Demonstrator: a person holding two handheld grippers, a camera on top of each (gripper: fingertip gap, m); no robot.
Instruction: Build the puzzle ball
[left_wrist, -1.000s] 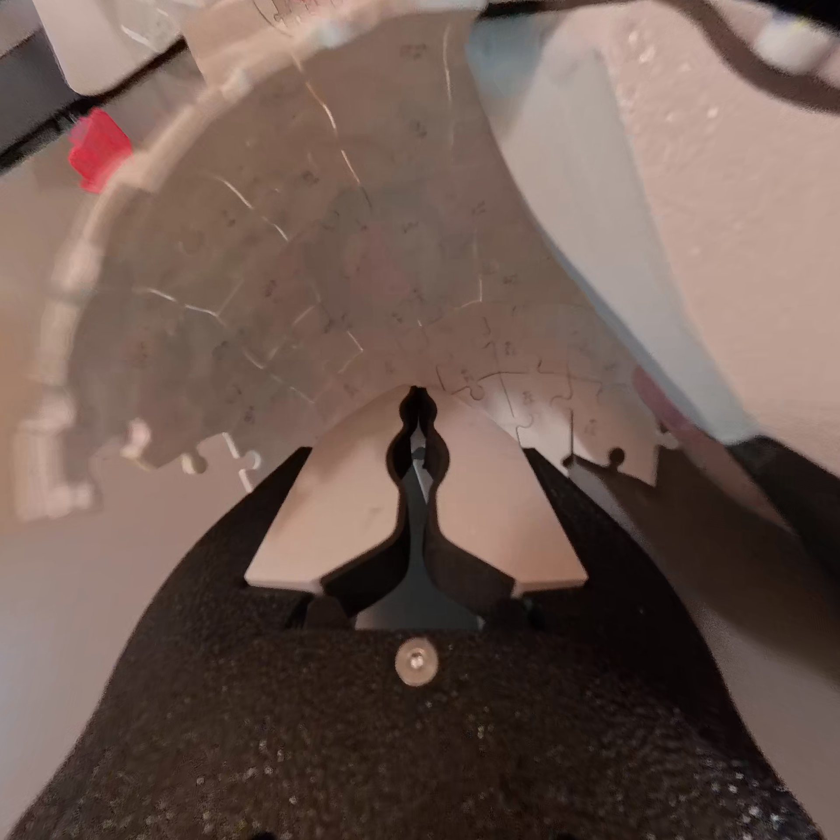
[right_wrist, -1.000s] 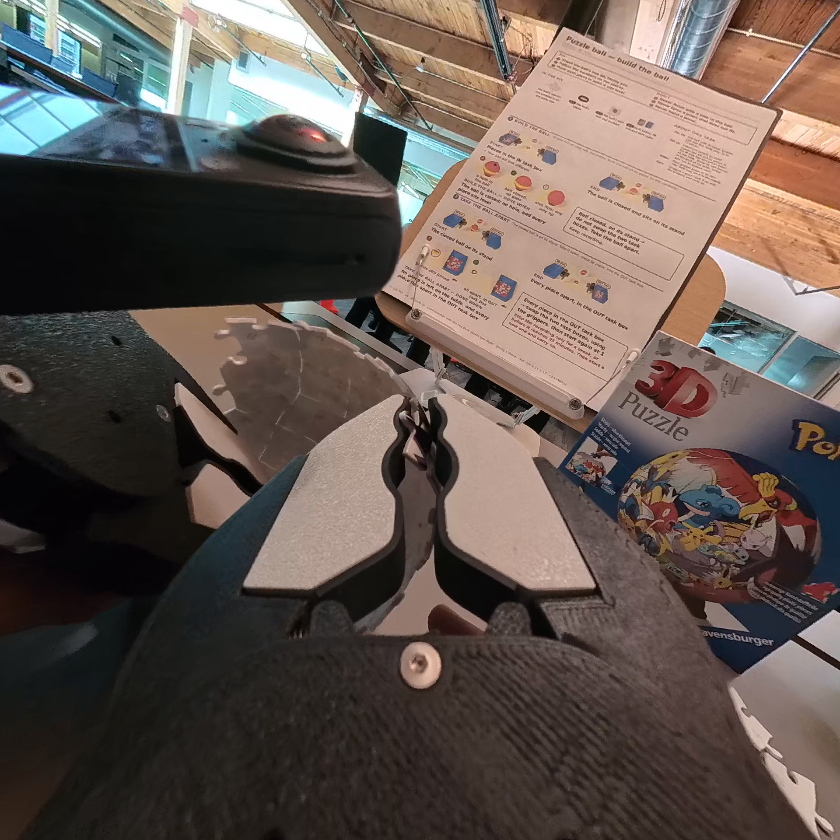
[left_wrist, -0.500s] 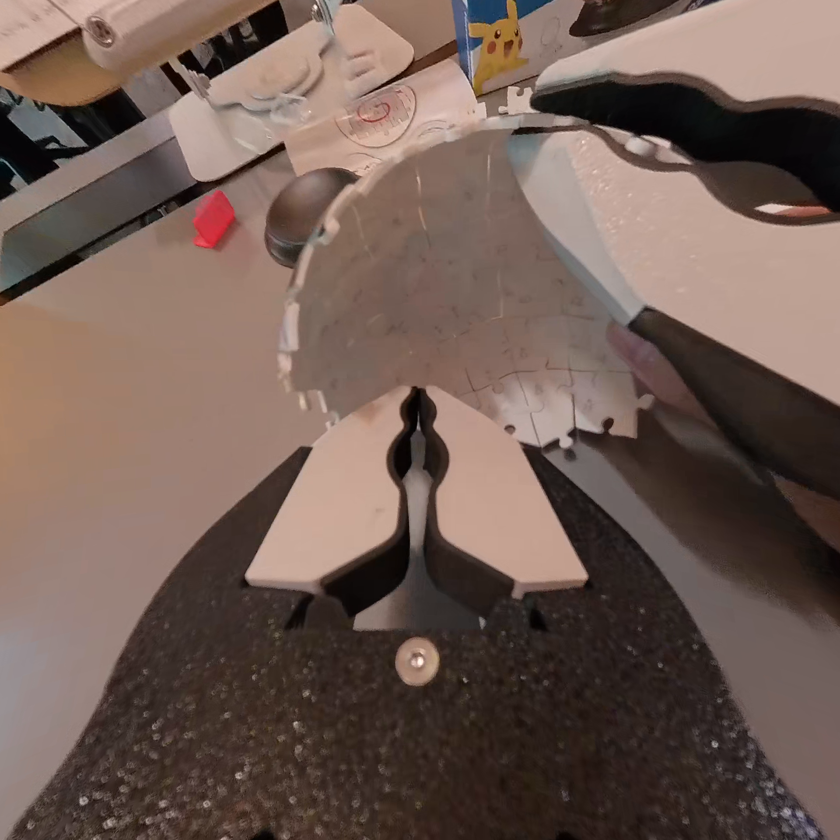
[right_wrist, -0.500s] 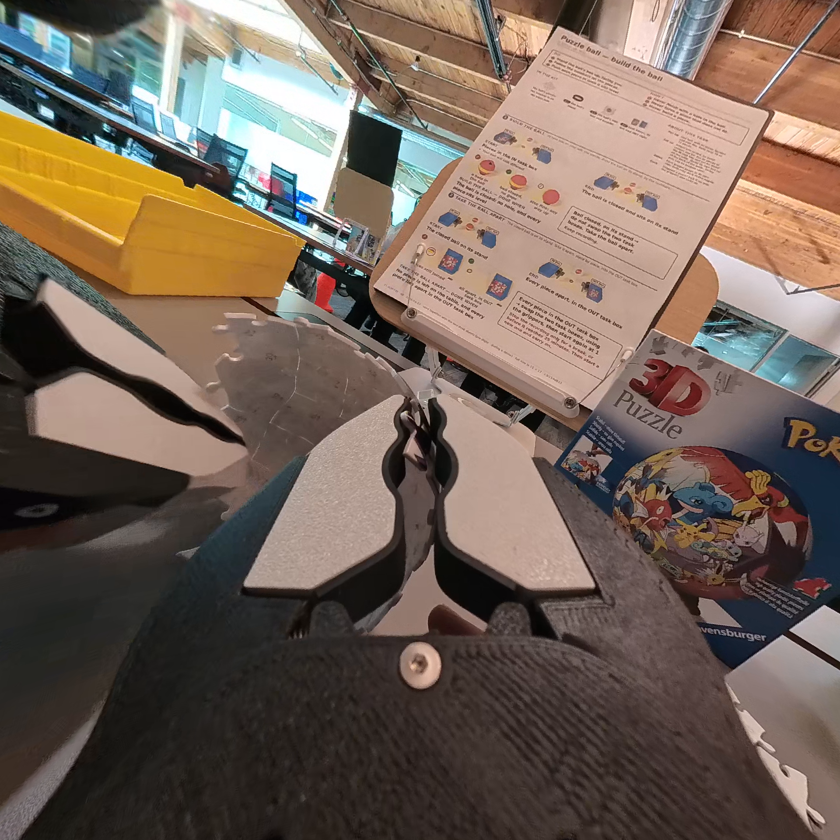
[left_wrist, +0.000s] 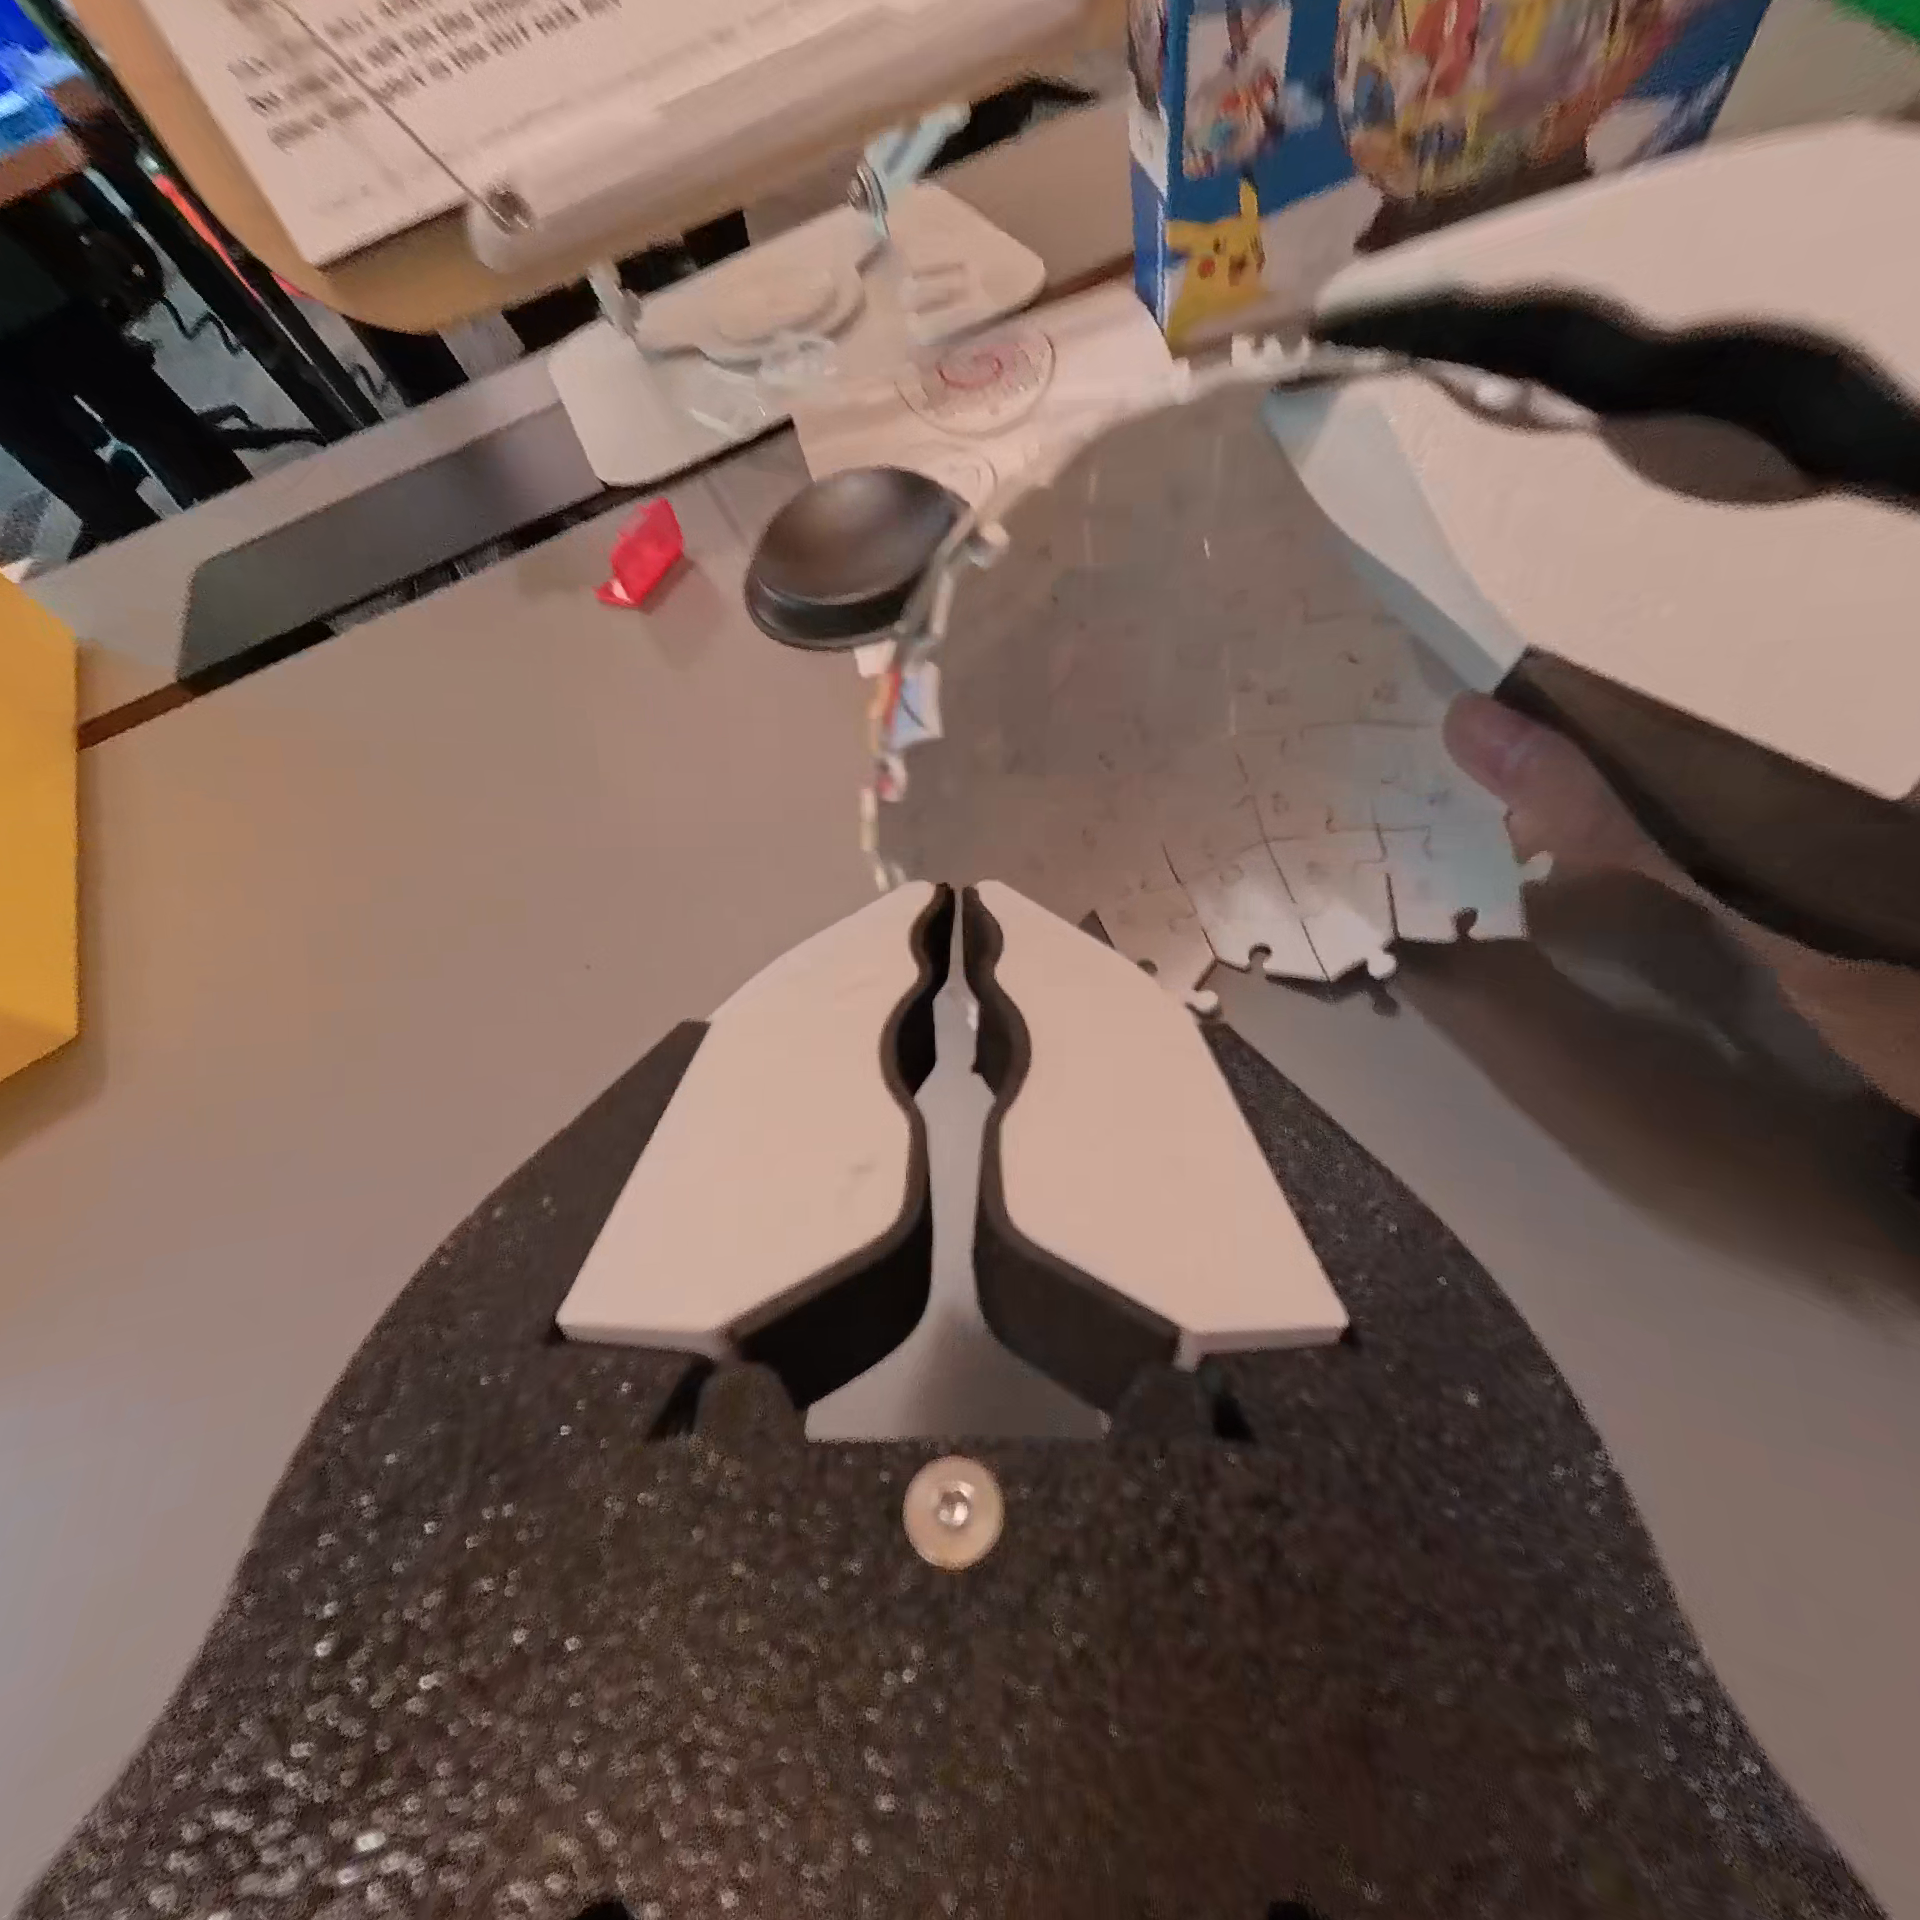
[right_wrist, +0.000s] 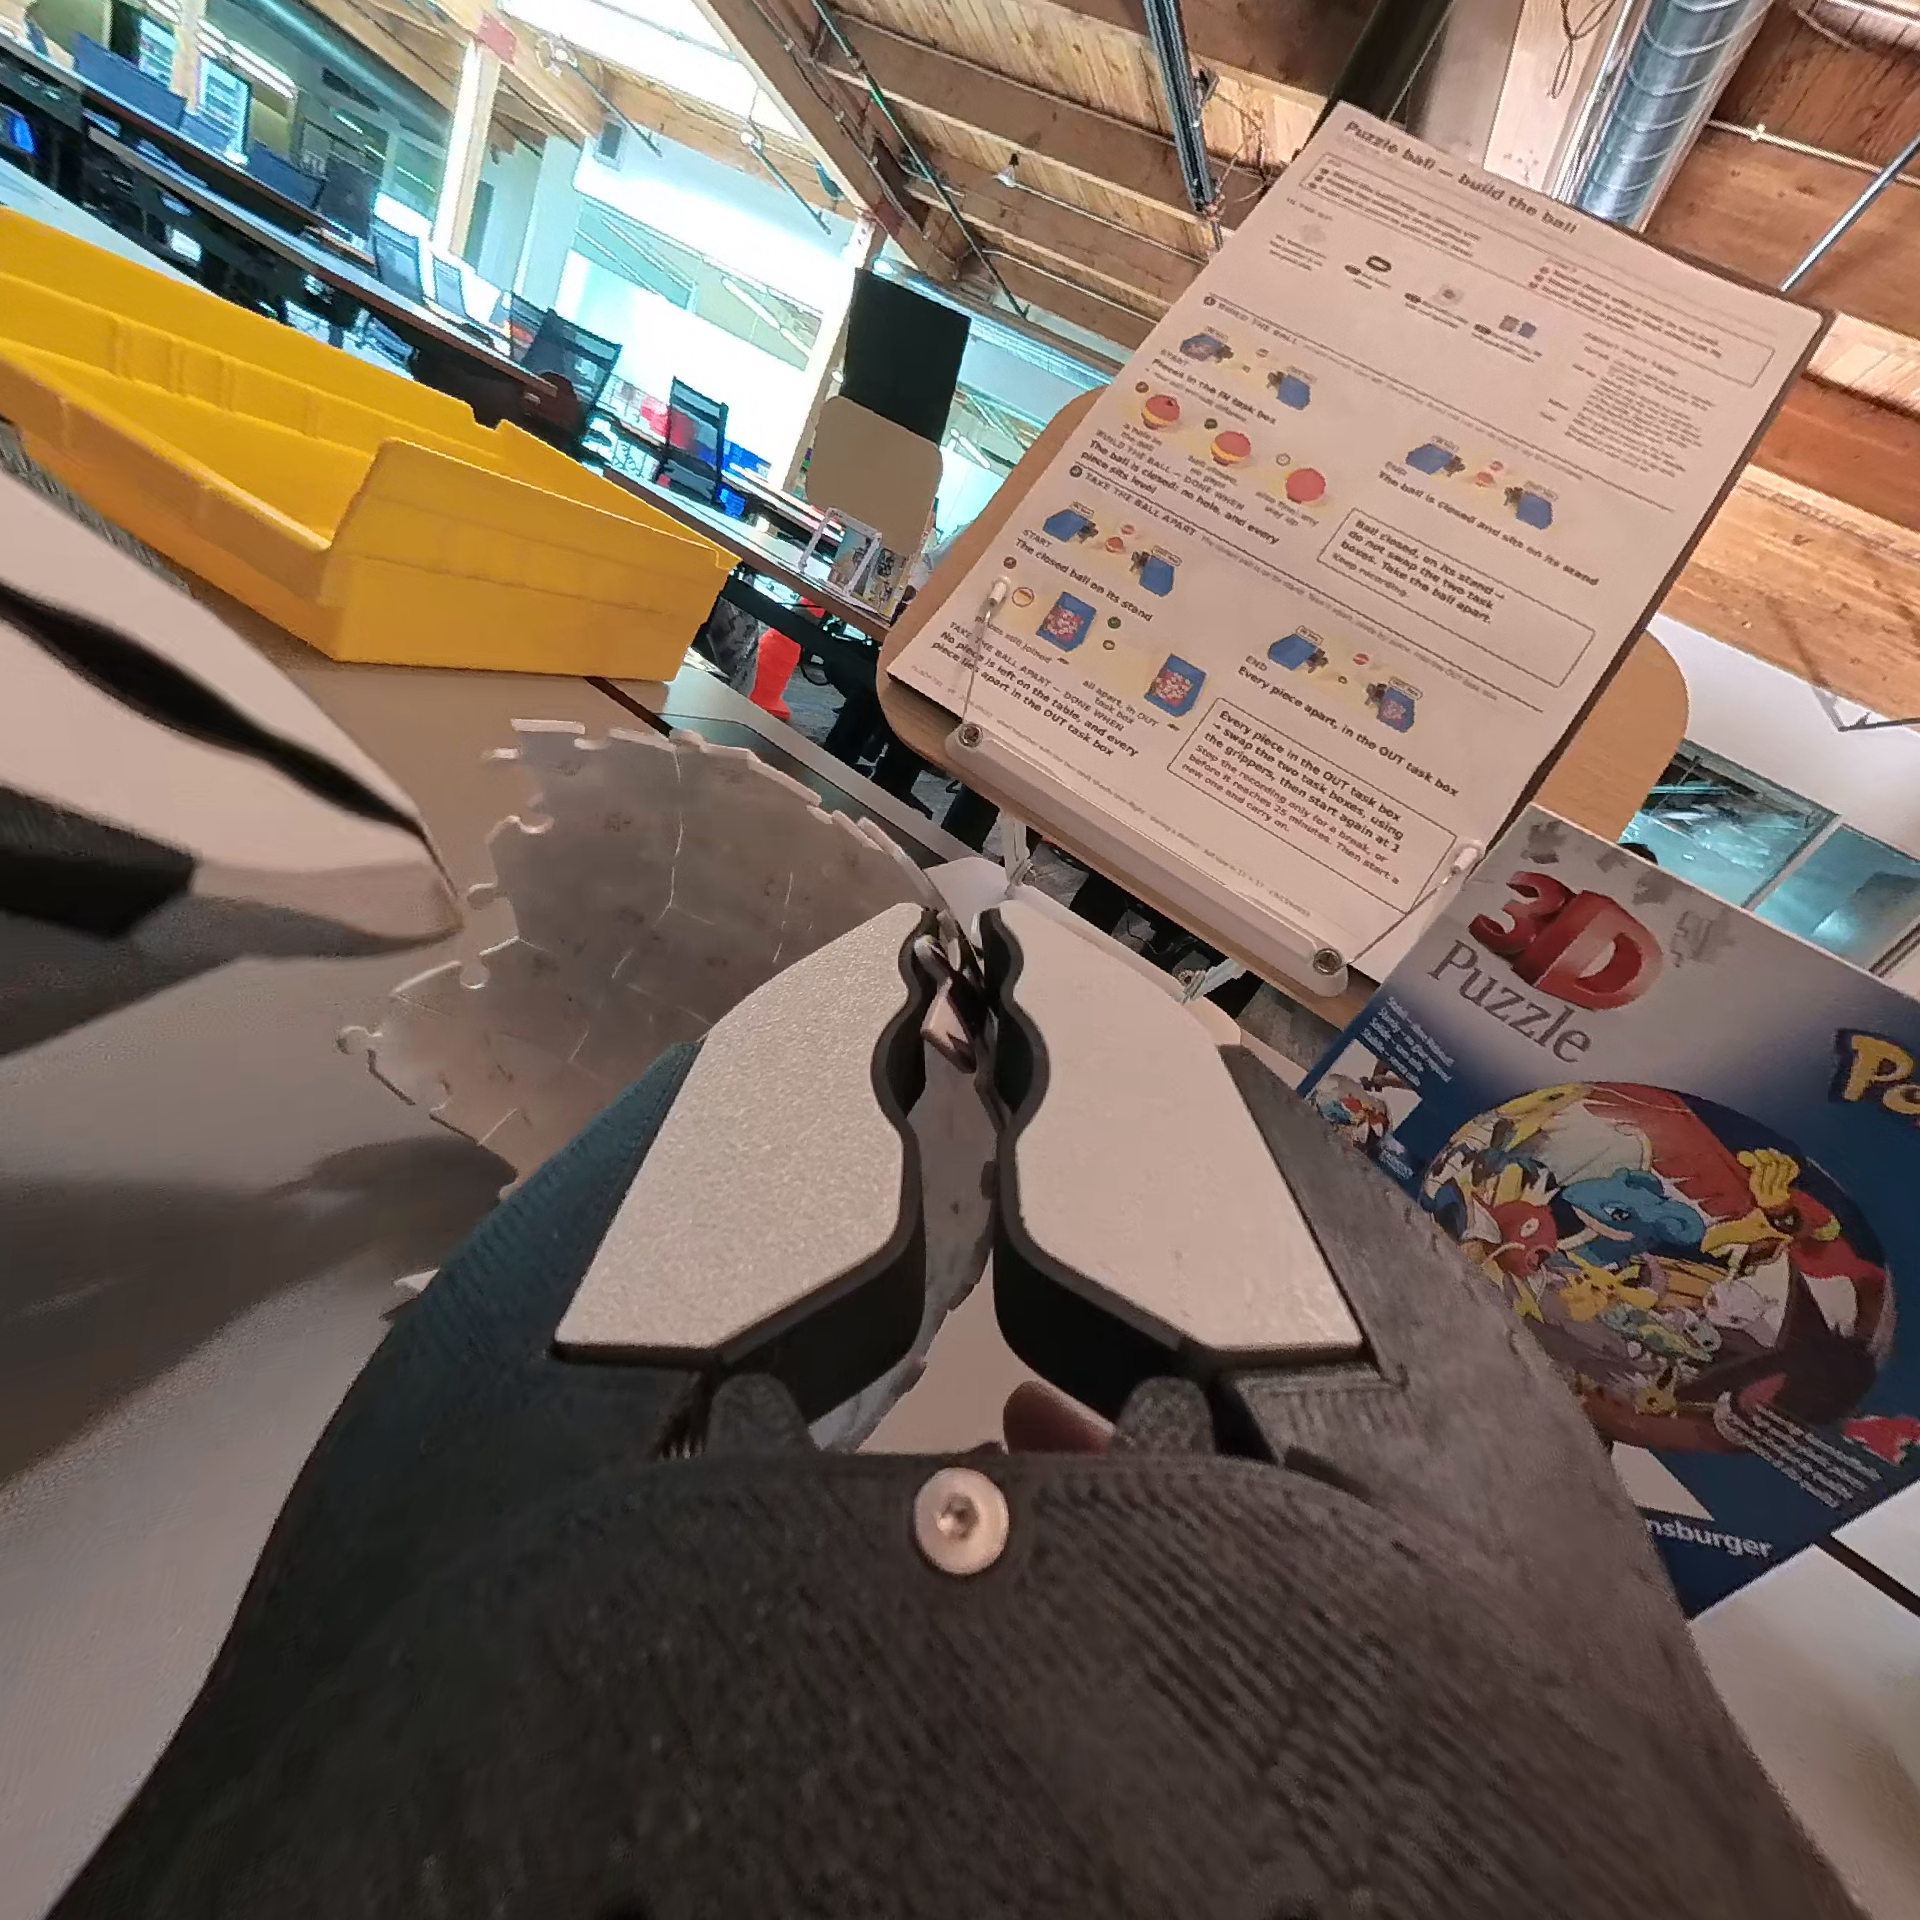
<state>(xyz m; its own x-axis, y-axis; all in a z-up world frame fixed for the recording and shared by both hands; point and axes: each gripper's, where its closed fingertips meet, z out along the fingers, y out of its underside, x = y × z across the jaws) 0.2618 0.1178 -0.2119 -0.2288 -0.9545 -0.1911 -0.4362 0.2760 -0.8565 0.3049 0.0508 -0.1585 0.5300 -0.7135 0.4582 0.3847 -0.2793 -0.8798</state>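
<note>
The partly built puzzle ball (left_wrist: 1164, 727) is a curved shell of joined pieces, its grey inner side facing me, also seen in the right wrist view (right_wrist: 665, 935). My right gripper (right_wrist: 961, 935) is shut on the shell's rim and holds it above the table; it enters the left wrist view at the upper right (left_wrist: 1320, 348). My left gripper (left_wrist: 954, 896) is shut with nothing visible between its jaws, its tips right by the shell's lower left edge. It also shows at the left of the right wrist view (right_wrist: 416, 847). A person's finger (left_wrist: 1496, 748) rests behind the shell.
A black round stand (left_wrist: 852, 566) and a small red object (left_wrist: 644, 566) lie on the grey table (left_wrist: 416, 883) beyond the shell. Yellow bins (right_wrist: 364, 520) sit at the left. An instruction board (right_wrist: 1351, 540) and the puzzle box (right_wrist: 1662, 1226) stand at the back. The left gripper's tips are roughly 10 cm from the right gripper's. Left tips and right tips are each some 25 cm from the small red object (left_wrist: 644, 566).
My left gripper has pulled back from the shell and down to the left, so the shell now sits farther off and to the right. My right gripper keeps its hold on the rim.
</note>
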